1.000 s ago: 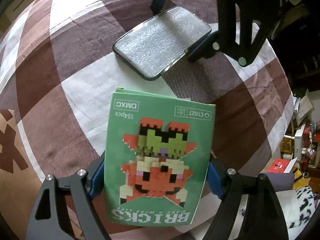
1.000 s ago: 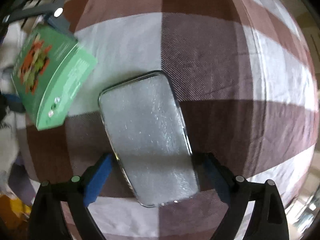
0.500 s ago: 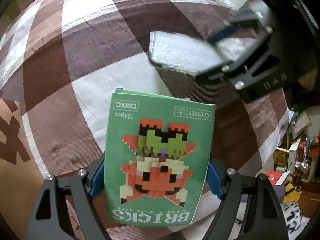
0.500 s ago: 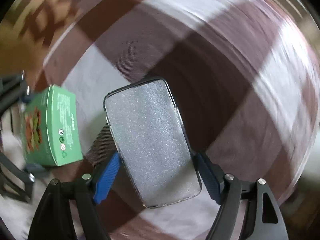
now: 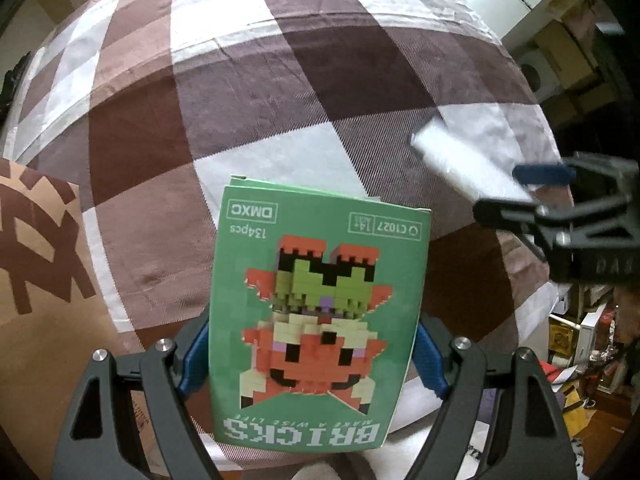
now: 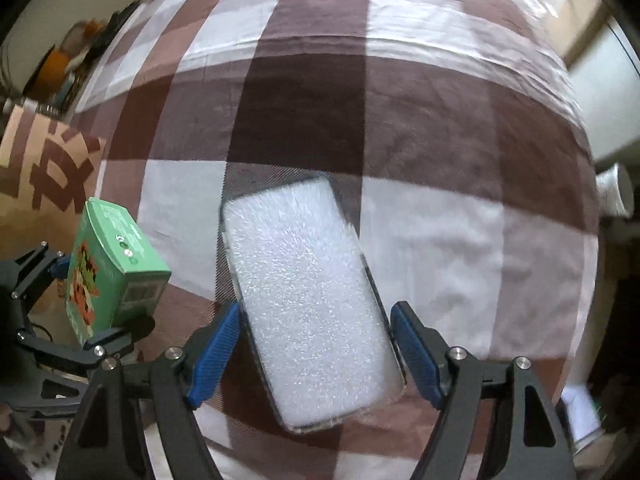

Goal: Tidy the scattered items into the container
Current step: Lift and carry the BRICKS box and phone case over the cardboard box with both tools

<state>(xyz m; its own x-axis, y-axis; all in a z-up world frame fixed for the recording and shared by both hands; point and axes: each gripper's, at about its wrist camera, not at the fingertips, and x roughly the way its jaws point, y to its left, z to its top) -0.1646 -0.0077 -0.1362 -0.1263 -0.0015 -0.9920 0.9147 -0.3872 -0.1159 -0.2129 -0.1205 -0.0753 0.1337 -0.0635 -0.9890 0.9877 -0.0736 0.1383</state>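
1 green bricks box (image 5: 320,312), 1 phone case (image 6: 308,304), 2 tongs, 1 checked cloth (image 5: 240,92), 1 cardboard box (image 5: 36,240)

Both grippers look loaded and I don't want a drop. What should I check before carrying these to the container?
1. Left gripper shut on the green bricks box: ok.
2. Right gripper shut on the phone case: ok.
3. Both items lifted off the checked bedspread: ok.
4. The two grippers apart from each other: ok.
5. Container in sight: not ok, neither view shows it.
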